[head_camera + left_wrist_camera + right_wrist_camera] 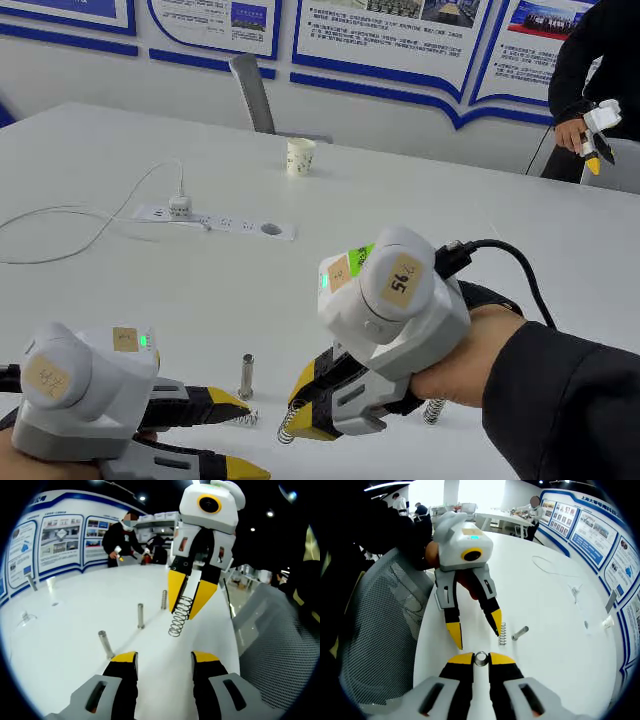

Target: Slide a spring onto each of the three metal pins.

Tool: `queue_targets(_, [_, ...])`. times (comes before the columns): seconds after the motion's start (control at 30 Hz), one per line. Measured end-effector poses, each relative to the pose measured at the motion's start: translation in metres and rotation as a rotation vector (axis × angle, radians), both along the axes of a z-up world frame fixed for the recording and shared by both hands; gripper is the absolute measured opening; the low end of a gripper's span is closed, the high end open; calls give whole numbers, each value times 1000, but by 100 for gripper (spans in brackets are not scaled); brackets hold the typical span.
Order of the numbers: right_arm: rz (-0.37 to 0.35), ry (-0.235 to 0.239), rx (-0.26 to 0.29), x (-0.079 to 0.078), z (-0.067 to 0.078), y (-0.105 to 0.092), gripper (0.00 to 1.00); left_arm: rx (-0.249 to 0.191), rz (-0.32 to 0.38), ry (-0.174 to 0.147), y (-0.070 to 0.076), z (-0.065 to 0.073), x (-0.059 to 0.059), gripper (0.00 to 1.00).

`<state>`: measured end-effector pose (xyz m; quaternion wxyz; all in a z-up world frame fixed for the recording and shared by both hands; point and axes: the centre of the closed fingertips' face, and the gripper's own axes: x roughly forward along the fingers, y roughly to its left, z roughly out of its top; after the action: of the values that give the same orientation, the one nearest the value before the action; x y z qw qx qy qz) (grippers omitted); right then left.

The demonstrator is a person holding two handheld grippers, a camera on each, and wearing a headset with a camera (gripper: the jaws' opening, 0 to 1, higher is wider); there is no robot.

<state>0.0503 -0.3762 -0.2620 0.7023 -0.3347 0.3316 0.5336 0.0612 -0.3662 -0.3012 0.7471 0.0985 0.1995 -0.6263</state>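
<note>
My right gripper (300, 415) is shut on one end of a coil spring (288, 424), which hangs slanted just above the white table (420, 250). In the left gripper view the right gripper (183, 611) faces me with that spring (180, 616) in it. Three upright pins stand in a row: a near pin (105, 644), a middle pin (140, 616) and a far pin (164, 600) that looks ribbed, as if it carries a spring. My left gripper (245, 435) is open and holds nothing. A loose spring (243, 417) lies beside a pin (246, 375).
A power strip (215, 222) with a white cable, a paper cup (300, 156) and a chair (255, 92) are farther back. A person's hand (572, 132) with another gripper is at the top right. A mesh chair (280, 645) stands past the table's edge.
</note>
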Motion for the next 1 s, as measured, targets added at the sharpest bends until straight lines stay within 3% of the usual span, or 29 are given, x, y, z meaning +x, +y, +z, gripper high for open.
queue_targets(1.0, [-77, 3, -24, 11, 2, -33, 12, -9, 97, 30, 11, 0, 15, 56])
